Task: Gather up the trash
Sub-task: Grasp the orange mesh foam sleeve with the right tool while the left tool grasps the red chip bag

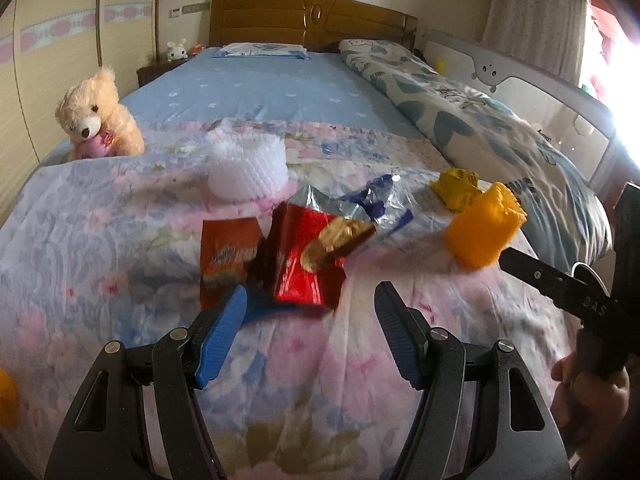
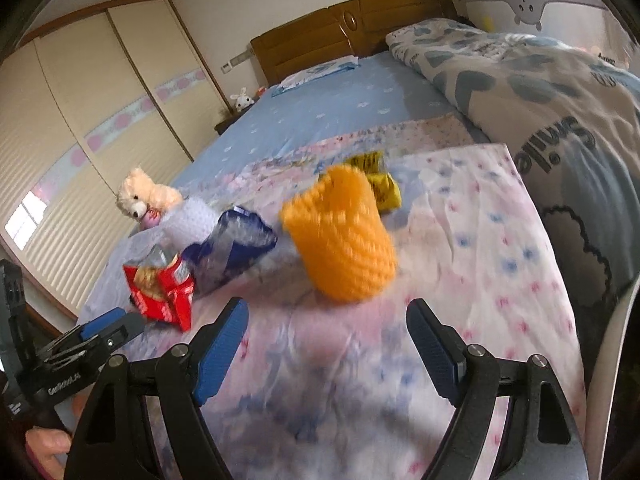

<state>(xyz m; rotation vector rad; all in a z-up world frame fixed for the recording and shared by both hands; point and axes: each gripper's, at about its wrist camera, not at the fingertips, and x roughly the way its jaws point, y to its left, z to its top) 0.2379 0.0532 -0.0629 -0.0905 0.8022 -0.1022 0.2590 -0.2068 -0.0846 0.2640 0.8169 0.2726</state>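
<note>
Left gripper (image 1: 310,298): blue-padded jaws apart, nothing between them, poised just short of a red snack wrapper (image 1: 304,256) lying on the floral quilt (image 1: 100,240). Touching that wrapper on one side, an orange wrapper (image 1: 228,256); behind it, a crumpled blue-and-silver bag (image 1: 360,200). Farther back, a white foam net sleeve (image 1: 248,168). Right gripper (image 2: 326,320): jaws apart and empty, facing an orange foam net sleeve (image 2: 344,240) that stands upright on the quilt, blurred. Just behind the sleeve, a yellow wrapper (image 2: 380,184). Teddy bear (image 1: 96,116) sits at the quilt's far edge, near the wardrobe (image 2: 80,160). Folded duvet (image 1: 460,120) runs along the opposite side of the bed, headboard (image 1: 312,20) beyond.
</note>
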